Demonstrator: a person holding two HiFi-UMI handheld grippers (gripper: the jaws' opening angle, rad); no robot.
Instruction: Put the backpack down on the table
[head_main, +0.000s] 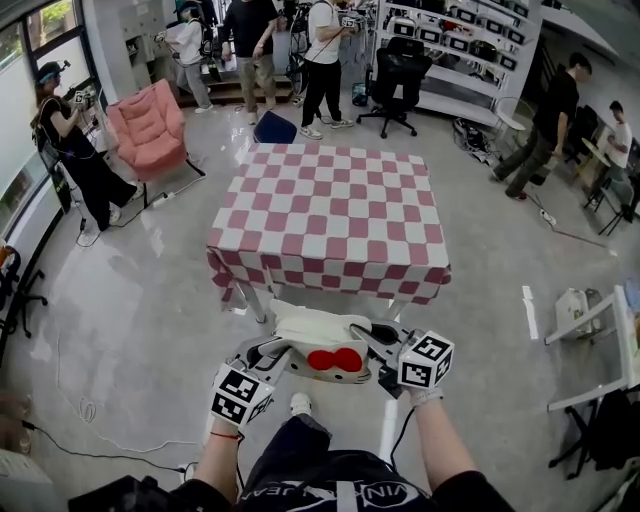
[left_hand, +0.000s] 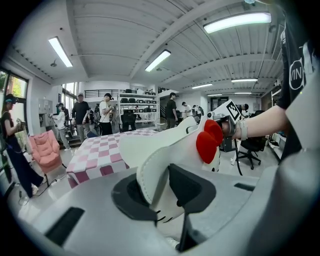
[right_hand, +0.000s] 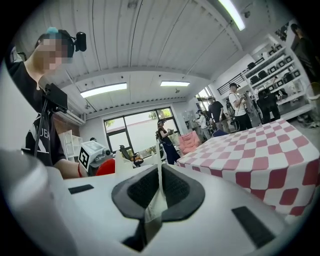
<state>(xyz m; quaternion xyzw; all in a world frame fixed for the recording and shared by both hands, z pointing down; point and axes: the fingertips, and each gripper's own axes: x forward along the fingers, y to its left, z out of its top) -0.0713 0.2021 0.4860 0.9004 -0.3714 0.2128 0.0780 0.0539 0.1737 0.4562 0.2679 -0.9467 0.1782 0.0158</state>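
Note:
A white backpack (head_main: 320, 338) with a red bow (head_main: 334, 360) hangs between my two grippers, just short of the table's near edge. The table (head_main: 330, 210) wears a pink and white checked cloth. My left gripper (head_main: 272, 353) is shut on the bag's left side; in the left gripper view its jaws (left_hand: 162, 187) clamp a thick white edge of the backpack (left_hand: 172, 150). My right gripper (head_main: 372, 342) is shut on the right side; in the right gripper view (right_hand: 159, 192) a thin white strip of the bag (right_hand: 156, 205) is pinched between the pads. The bag's underside is hidden.
A pink armchair (head_main: 150, 125) stands at the far left and a black office chair (head_main: 400, 70) behind the table. Several people stand around the room. A white frame (head_main: 585, 320) is at the right, and cables (head_main: 90, 410) lie on the floor at the left.

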